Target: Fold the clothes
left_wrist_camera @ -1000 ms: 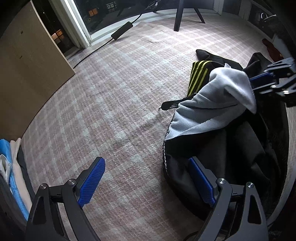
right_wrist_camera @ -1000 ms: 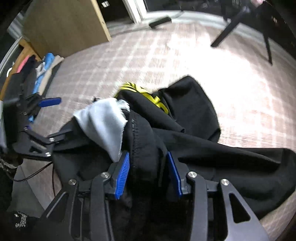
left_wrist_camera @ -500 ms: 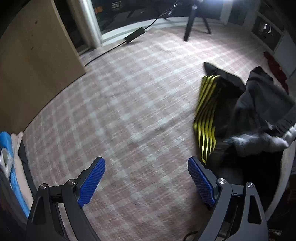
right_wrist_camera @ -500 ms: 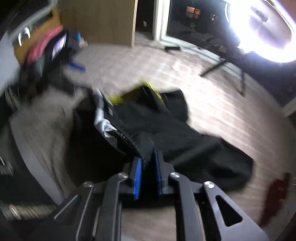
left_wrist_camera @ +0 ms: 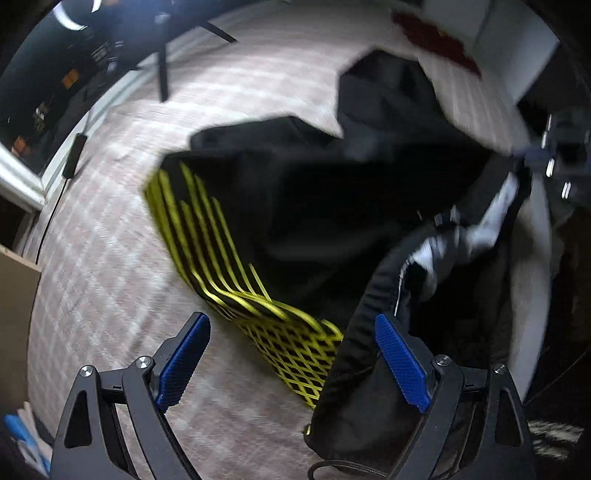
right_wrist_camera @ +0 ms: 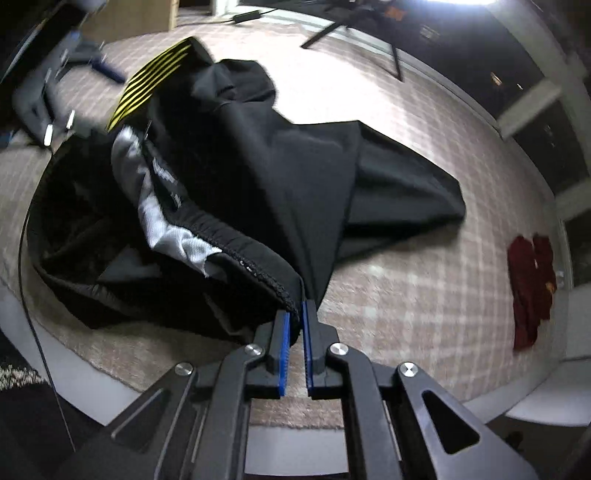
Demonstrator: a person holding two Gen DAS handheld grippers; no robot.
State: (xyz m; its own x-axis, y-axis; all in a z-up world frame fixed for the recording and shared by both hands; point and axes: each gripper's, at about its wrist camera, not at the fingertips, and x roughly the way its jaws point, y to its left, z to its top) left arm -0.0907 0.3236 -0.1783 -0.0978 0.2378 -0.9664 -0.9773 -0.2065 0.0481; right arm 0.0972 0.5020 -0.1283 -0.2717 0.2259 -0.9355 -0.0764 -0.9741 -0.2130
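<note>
Black trousers (right_wrist_camera: 266,155) with a white lining (right_wrist_camera: 162,225) and yellow side stripes (right_wrist_camera: 151,77) lie spread on the checked pink carpet. My right gripper (right_wrist_camera: 295,314) is shut on the elastic waistband and holds it up off the carpet. In the left wrist view the same trousers (left_wrist_camera: 314,206) stretch away, yellow stripes (left_wrist_camera: 221,266) in front. There my left gripper (left_wrist_camera: 291,343) stands open above the striped leg, its right pad beside the hanging waistband, holding nothing. The right gripper (left_wrist_camera: 554,155) shows blurred at the far right.
A dark red garment (right_wrist_camera: 532,284) lies on the carpet to the right. A black stand's legs (right_wrist_camera: 351,26) and a power adapter (left_wrist_camera: 74,155) with its cable sit near the window. A wooden cabinet (left_wrist_camera: 14,317) and folded clothes (left_wrist_camera: 22,439) are at the left.
The right gripper has pulled the waistband up and toward itself, stretching the trousers out. The left gripper has swung right toward the striped leg, still open.
</note>
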